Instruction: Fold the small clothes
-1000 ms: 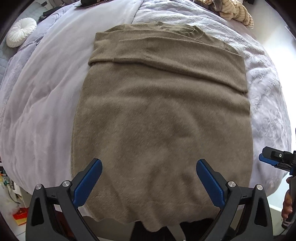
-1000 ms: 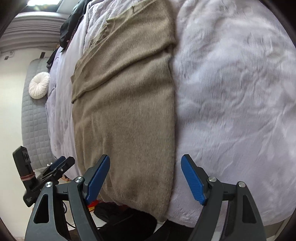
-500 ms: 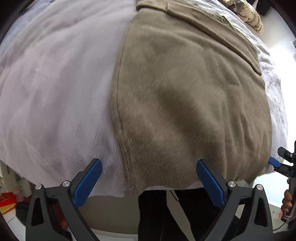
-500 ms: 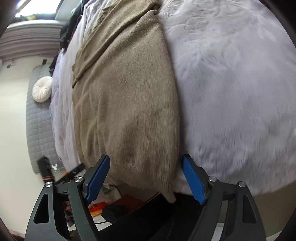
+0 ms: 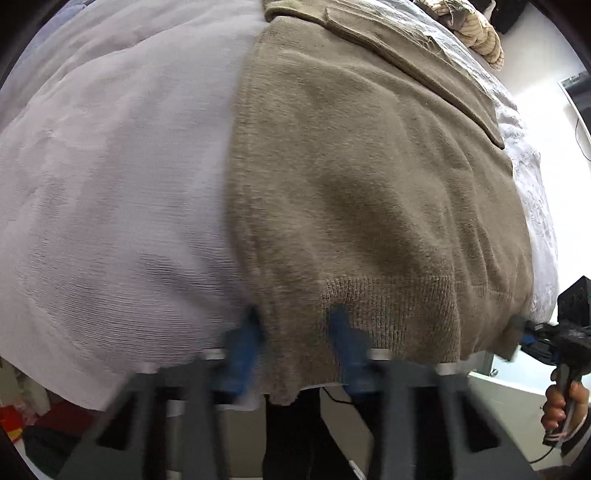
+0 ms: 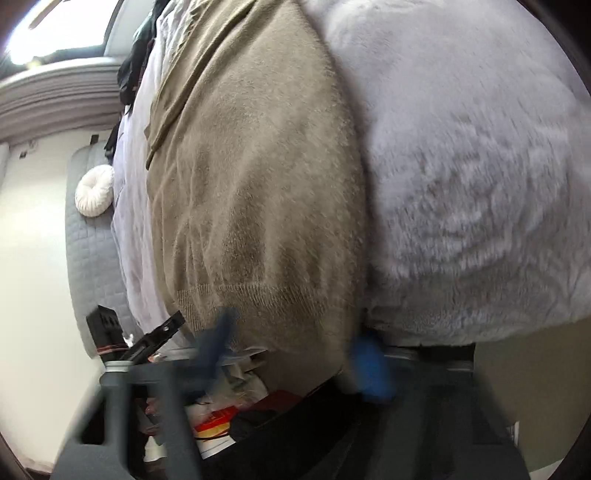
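Observation:
A taupe knit sweater [image 5: 369,177] lies flat on the pale bed cover [image 5: 110,184], its ribbed hem hanging over the near edge. My left gripper [image 5: 295,343] is at the hem's left corner, blue pads half closed around the fabric, blurred by motion. My right gripper [image 6: 295,354] is at the hem's right corner [image 6: 258,295], pads either side of the fabric, also blurred. The right gripper shows at the right edge of the left wrist view [image 5: 535,339]; the left gripper shows in the right wrist view [image 6: 147,339].
A striped beige garment [image 5: 476,33] lies at the bed's far right. A round white cushion [image 6: 94,190] rests on a grey quilted headboard [image 6: 88,258]. Clutter with red items [image 6: 221,417] lies on the floor below the bed edge.
Both grippers have dropped to the sweater's hem at the bed edge, and their jaws have narrowed from wide open around the two hem corners.

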